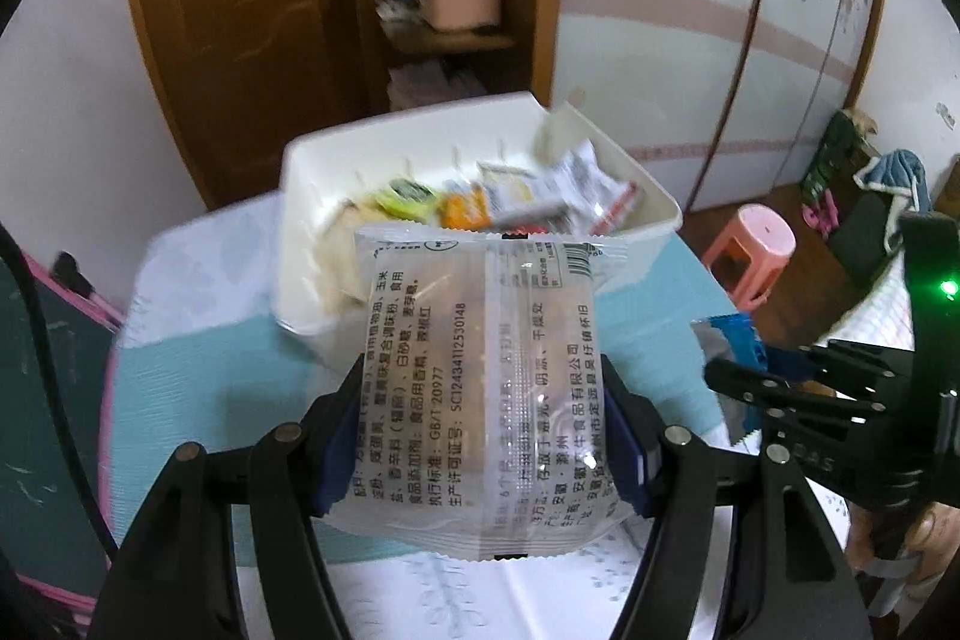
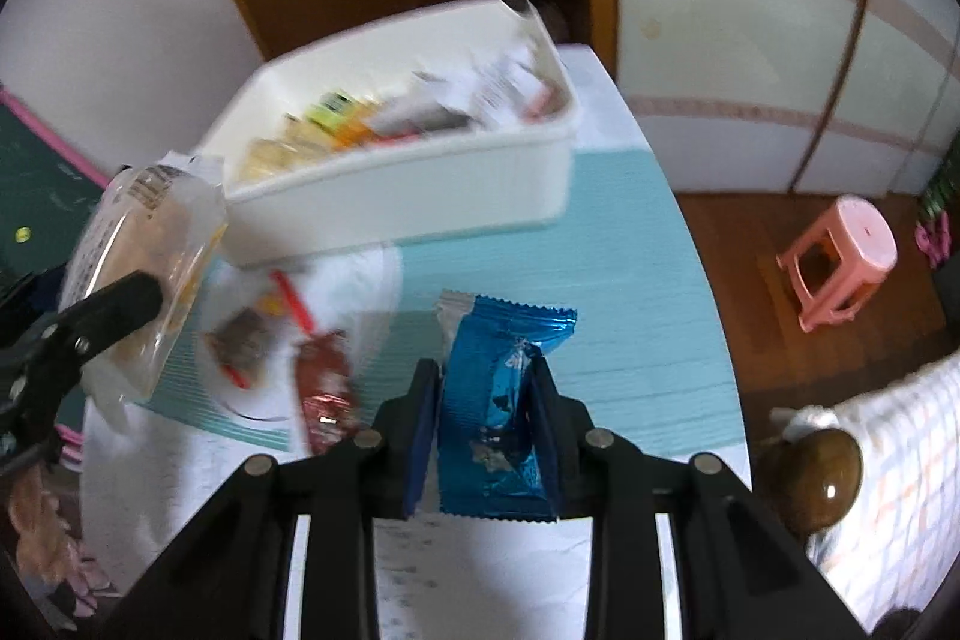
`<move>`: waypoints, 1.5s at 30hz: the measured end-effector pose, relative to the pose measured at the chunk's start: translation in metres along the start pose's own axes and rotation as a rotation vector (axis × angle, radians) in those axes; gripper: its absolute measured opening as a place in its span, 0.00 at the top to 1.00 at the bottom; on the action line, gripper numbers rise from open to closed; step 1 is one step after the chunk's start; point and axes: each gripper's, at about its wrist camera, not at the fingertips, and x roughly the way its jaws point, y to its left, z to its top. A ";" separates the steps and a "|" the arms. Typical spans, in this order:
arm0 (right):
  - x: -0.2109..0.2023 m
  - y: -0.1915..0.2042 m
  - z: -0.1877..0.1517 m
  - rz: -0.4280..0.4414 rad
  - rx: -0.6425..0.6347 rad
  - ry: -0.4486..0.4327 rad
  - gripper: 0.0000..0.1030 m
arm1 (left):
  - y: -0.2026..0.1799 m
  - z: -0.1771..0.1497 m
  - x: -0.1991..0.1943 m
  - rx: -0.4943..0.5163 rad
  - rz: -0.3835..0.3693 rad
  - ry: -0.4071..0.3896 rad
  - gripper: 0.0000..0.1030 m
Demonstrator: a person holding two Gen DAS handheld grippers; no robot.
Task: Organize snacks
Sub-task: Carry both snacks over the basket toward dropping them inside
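A: What do you have?

B: My left gripper (image 1: 480, 418) is clamped on a clear plastic snack packet with black print (image 1: 480, 376), held above the table before the white plastic bin (image 1: 312, 196) of snacks. My right gripper (image 2: 483, 424) pinches a shiny blue foil wrapper (image 2: 498, 400).

A: Anything only 1 view shows?

B: The right view shows 2 more snacks, a dark red wrapper (image 2: 324, 388) among them, lying on the teal tablecloth (image 2: 630, 292).
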 end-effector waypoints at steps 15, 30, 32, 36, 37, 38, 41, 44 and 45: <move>-0.064 0.059 0.090 0.046 -0.124 -0.228 0.72 | 0.051 0.076 -0.030 0.019 0.126 -0.092 0.34; -0.064 0.072 0.181 0.016 -0.105 -0.322 0.71 | 0.060 0.142 -0.003 -0.019 0.166 -0.128 0.34; -0.057 0.073 0.187 -0.002 -0.105 -0.313 0.71 | 0.059 0.148 0.005 -0.014 0.171 -0.122 0.34; -0.033 0.074 0.196 -0.029 -0.110 -0.274 0.71 | 0.062 0.158 0.027 -0.020 0.172 -0.089 0.31; -0.026 0.075 0.198 -0.048 -0.117 -0.260 0.70 | 0.063 0.159 0.034 -0.018 0.172 -0.078 0.29; -0.019 0.076 0.197 -0.073 -0.122 -0.242 0.68 | 0.064 0.159 0.040 -0.018 0.175 -0.070 0.28; -0.001 0.077 0.192 -0.109 -0.131 -0.201 0.45 | 0.065 0.156 0.054 0.003 0.206 -0.060 0.23; 0.006 0.075 0.181 -0.107 -0.140 -0.192 0.39 | 0.066 0.152 0.055 0.030 0.222 -0.083 0.16; 0.007 0.075 0.178 -0.112 -0.144 -0.186 0.39 | 0.067 0.150 0.054 0.032 0.212 -0.087 0.14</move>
